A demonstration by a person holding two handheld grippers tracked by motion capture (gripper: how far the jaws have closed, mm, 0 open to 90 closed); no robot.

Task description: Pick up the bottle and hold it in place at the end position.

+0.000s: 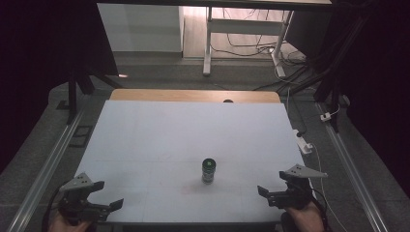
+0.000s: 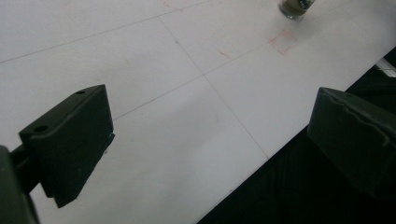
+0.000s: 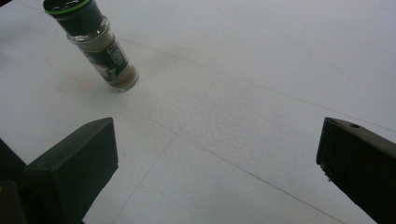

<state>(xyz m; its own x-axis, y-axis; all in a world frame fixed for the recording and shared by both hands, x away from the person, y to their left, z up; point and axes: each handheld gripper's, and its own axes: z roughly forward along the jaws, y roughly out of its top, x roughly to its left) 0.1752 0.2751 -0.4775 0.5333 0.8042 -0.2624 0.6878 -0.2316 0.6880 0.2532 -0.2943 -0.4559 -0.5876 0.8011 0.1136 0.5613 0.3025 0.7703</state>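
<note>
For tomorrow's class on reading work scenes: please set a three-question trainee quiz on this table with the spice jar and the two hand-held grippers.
1. True or false: the spice jar stands upright on the white table.
2. Which gripper holds the jar? A) left gripper B) right gripper C) neither
3. Fill in: in the high view, the jar stands ____ the two grippers.

Key
1. True; its green-rimmed cap is on top.
2. C; both grippers are open near the table's near edge, apart from the jar.
3. Between, slightly nearer the right one.

Spice jar (green-rimmed lid), upright — mid-table
</note>
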